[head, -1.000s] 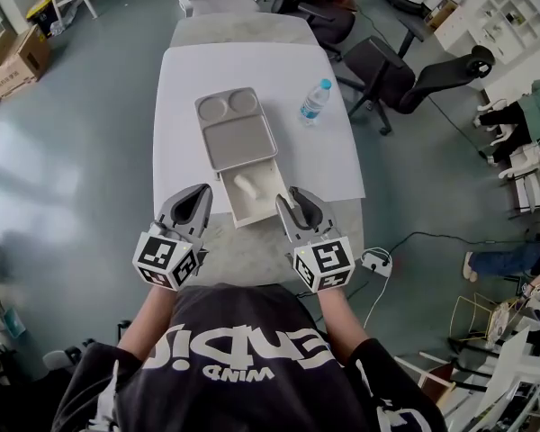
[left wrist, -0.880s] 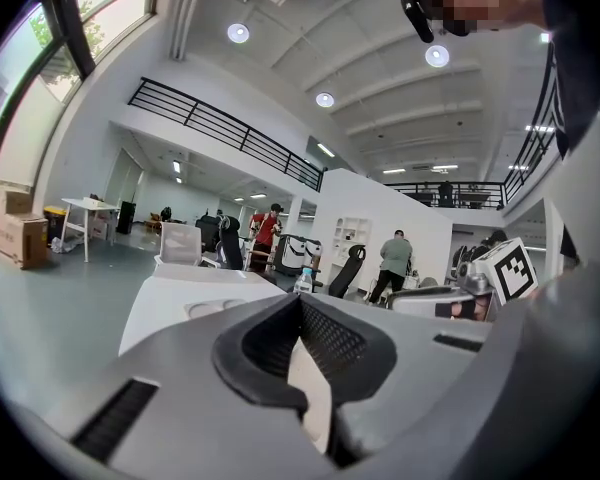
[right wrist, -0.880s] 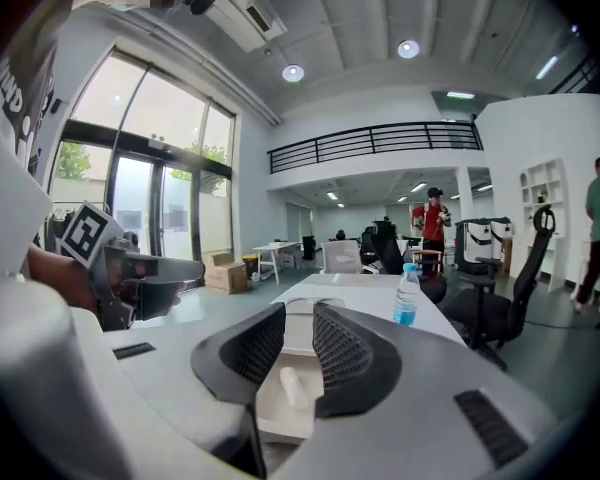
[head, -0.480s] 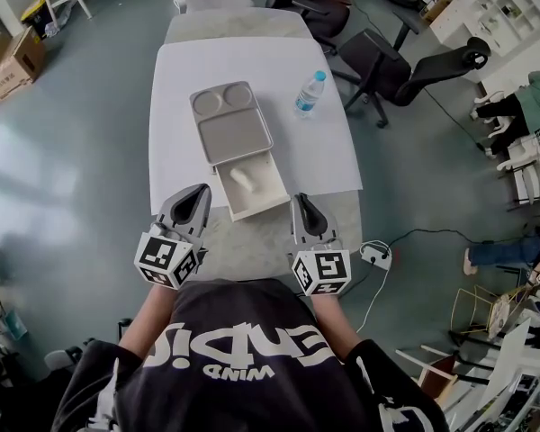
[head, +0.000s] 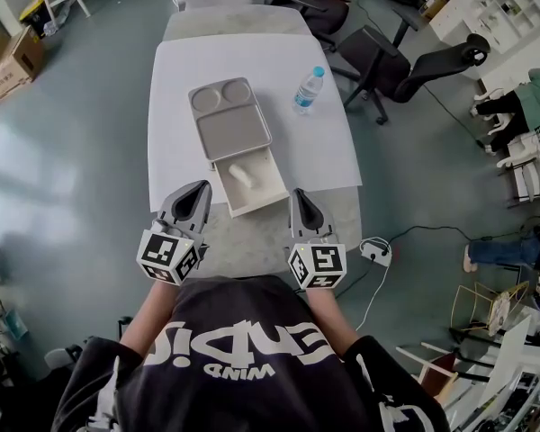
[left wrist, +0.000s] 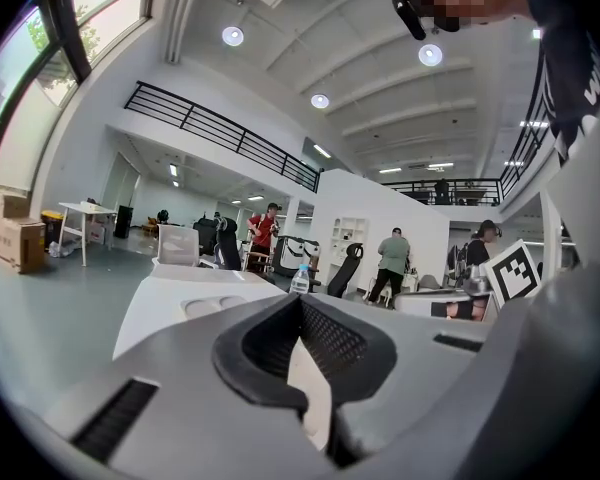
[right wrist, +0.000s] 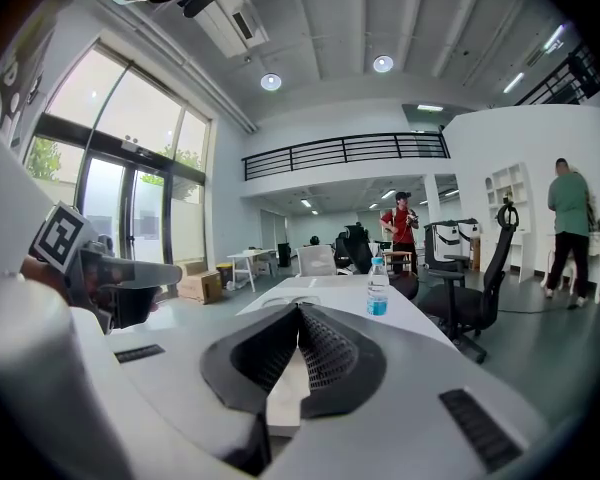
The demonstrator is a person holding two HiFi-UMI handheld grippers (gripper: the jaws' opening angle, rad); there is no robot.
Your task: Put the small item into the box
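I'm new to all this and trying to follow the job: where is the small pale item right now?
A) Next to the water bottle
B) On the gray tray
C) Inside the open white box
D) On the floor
C: the head view shows the small pale item lying inside the open white box, at the near end of the gray tray and well away from the water bottle.

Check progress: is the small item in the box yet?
Done: the small item lies inside the open box on the table.
In hand: nothing. The left gripper and the right gripper hang at the near table edge with nothing between their jaws, and the right's jaws are together.
Left: nothing visible, unless the box must be shut.
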